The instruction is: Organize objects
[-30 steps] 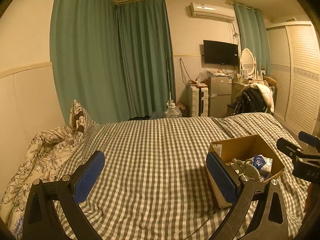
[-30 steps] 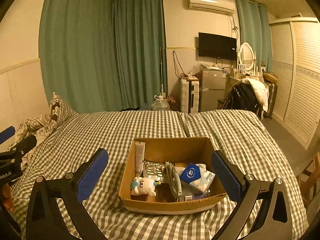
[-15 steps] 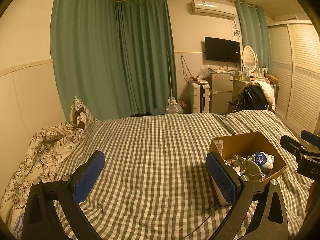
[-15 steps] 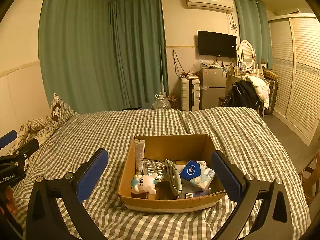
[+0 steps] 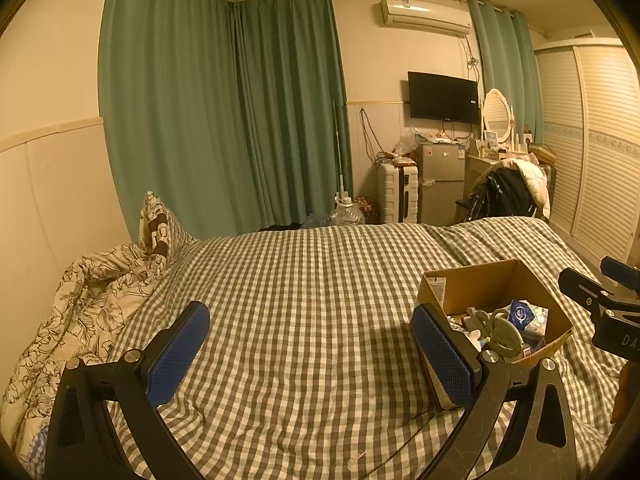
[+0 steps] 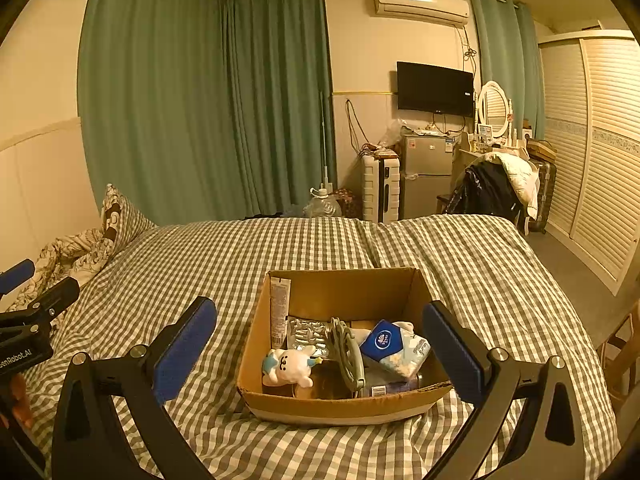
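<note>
Box (image 6: 344,402) is sitting full on the bed (image 6: 240,264); right gripper (image 6: 320,344) and left gripper (image 5: 308,352) are hovering, jaws spread and empty, likely about to pick an item.

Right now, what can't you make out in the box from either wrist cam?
- Left wrist view: the near corner of the cardboard box is hidden behind a pad of the left gripper.
- Right wrist view: the box bottom is buried under the plush toy, tissue pack and pill sheet.
- The tube label is too small to read.
</note>
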A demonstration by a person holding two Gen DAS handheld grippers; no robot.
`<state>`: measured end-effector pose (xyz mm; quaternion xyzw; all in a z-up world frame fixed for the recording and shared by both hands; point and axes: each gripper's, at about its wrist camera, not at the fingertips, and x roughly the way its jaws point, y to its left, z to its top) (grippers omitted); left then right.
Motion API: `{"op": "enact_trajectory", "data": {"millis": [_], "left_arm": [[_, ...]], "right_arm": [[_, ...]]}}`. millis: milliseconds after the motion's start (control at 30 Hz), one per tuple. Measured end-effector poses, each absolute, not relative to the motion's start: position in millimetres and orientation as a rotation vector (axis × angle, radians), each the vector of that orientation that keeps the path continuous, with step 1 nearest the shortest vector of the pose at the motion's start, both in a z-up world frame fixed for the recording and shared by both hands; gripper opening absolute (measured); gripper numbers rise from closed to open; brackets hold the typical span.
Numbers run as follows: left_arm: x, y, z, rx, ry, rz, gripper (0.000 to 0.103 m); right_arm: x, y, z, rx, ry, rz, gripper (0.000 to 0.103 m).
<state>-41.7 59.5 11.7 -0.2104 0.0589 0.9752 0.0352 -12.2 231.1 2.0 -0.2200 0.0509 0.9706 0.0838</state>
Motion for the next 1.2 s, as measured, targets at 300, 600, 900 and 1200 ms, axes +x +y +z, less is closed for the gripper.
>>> {"op": "enact_trajectory", "data": {"millis": [300, 600, 900, 1200], "left_arm": [[-42, 57, 9, -0.648, 0.185, 2.988, 0.103], [-41, 56, 7, -0.649, 0.183, 2.976, 0.103], [-40, 53, 7, -0.660, 0.181, 2.981, 0.103], [-37, 53, 9, -0.648, 0.188, 2.988, 0.103]], "right_arm": [[-14, 226, 0, -0.661, 0.126, 2.902, 0.103], [-14, 224, 0, -0.667, 0.117, 2.900, 0.103], [-13, 222, 1, -0.660, 0.106, 2.904, 0.103], [-12, 218, 2, -0.661, 0.092, 2.906, 0.103]]}}
